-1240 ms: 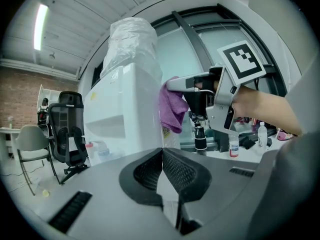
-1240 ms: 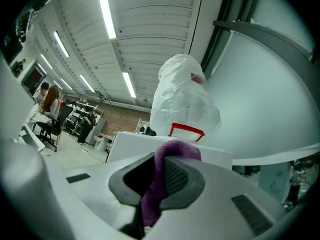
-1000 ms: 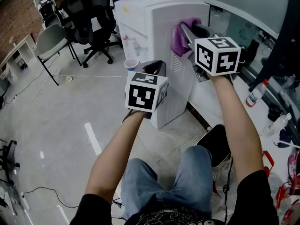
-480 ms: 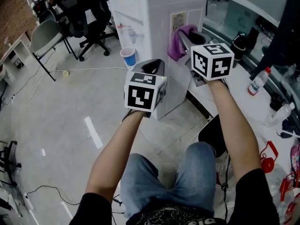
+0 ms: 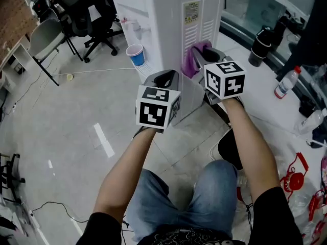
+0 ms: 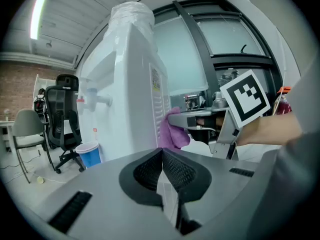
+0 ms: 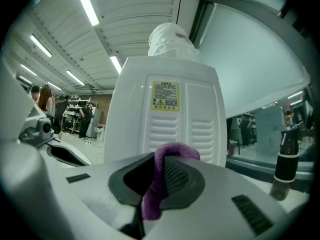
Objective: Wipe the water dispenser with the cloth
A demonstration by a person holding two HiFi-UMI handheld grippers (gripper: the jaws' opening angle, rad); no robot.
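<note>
Grey floor (image 5: pixel 76 137) lies below, with an office chair (image 5: pixel 99 9) at the back; the white water dispenser (image 5: pixel 173 14) stands before the person; the right gripper (image 7: pixel 160 171) pinches the purple cloth (image 7: pixel 175 151) between its jaws; the cloth lies against the dispenser's slotted side panel, below the yellow label (image 7: pixel 165 96); the left gripper (image 6: pixel 161 166) has its jaws pressed together on nothing, near the dispenser's lower part; a blue cup (image 5: pixel 135 54) sits at the dispenser's front, below the taps.
</note>
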